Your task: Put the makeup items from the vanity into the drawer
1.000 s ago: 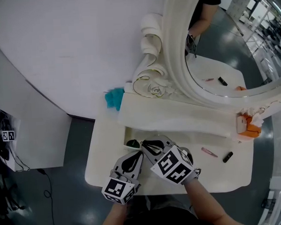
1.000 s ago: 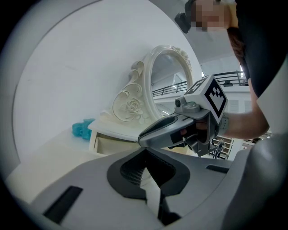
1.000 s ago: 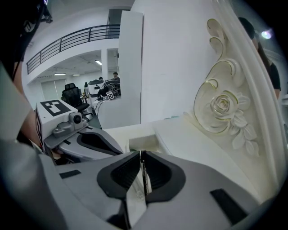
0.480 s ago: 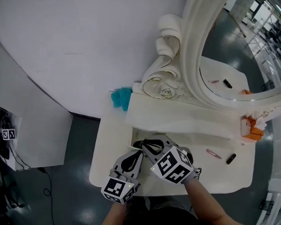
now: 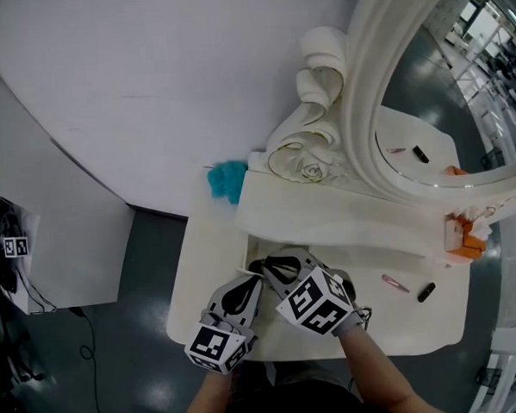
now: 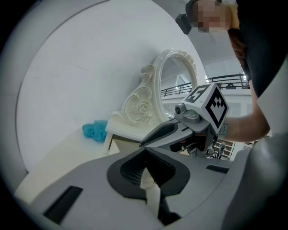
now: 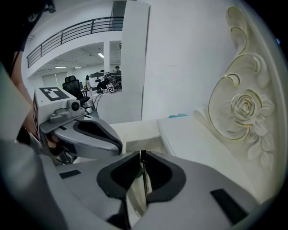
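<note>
Teal fluffy thing (image 5: 229, 179), one, at the far left back of the tabletop (image 5: 201, 273), against the wall, just beside the carved mirror base. Drawer (image 5: 250, 249), one, pulled open under the raised shelf (image 5: 327, 215); only its left corner shows, the rest is covered by the two grippers. Left gripper (image 6: 145, 152): low over the front of the tabletop, jaws brought together at the tips, nothing between them in its own view. Right gripper (image 7: 142, 155): just beside it and tilted down over the open drawer, jaws narrow and pressed on one thin dark stick (image 7: 144, 173), so one of the makeup items is in this gripper above the drawer; its kind is not clear. Two marker cubes, one per gripper. Mirror (image 5: 361, 109), one, oval, in a cream scrolled frame with one carved rose (image 5: 312, 168). Right of the grippers, two small makeup items lie loose on the tabletop: one pink piece (image 5: 393, 282) and one short black tube (image 5: 426, 292), near each other but apart; both repeat as reflections in the glass. One orange-and-white thing (image 5: 462, 234) sits at the far right end of the shelf.
</note>
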Demonstrator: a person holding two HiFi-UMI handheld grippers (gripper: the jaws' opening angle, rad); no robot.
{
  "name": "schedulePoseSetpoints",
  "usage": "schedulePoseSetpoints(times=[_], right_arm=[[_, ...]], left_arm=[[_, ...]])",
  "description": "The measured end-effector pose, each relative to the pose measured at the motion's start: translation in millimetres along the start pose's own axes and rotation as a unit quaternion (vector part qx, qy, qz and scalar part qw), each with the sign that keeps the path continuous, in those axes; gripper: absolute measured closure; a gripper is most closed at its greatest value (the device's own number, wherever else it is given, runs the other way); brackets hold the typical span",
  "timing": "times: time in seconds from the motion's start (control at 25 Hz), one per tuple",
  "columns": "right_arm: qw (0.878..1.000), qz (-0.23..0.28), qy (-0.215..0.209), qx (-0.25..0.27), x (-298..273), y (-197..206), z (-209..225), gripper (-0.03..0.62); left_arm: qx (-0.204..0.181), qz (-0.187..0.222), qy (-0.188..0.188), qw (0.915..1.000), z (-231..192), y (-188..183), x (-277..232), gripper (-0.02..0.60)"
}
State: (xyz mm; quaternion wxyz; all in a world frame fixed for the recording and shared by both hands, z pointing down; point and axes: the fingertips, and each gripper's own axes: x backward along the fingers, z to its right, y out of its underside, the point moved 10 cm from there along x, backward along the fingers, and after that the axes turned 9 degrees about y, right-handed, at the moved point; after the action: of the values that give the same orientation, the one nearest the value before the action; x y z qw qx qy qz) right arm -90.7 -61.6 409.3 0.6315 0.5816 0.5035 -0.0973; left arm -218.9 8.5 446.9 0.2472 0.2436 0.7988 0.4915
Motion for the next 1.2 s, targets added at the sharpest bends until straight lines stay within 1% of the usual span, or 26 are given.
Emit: schedulePoseSetpoints(times=[0.64, 0.8, 1.0, 1.2], right_arm=[[1.000, -0.010, 0.007, -0.019, 2.8, 6.1, 4.1, 0.540], [1.000, -0.001, 0.008, -0.027, 7.2, 7.7, 4.7, 0.540], [0.999, 0.013, -0.002, -0.041, 14.1, 11.4, 5.1, 0.543], [0.997, 0.022, -0.004, -0.070, 21.3, 18.5, 7.8, 0.566]], left_arm=[[0.002, 0.000, 0.002, 1.0000, 3.6, 0.7, -3.3, 0.568], [0.002, 0.000, 0.004, 1.0000, 6.0, 1.3, -4.5, 0.568], [0.000, 0.001, 0.008, 1.0000, 9.5, 0.7, -7.5, 0.568], [-0.003, -0.003, 0.015, 0.9999, 14.3, -0.4, -12.6, 0.568]])
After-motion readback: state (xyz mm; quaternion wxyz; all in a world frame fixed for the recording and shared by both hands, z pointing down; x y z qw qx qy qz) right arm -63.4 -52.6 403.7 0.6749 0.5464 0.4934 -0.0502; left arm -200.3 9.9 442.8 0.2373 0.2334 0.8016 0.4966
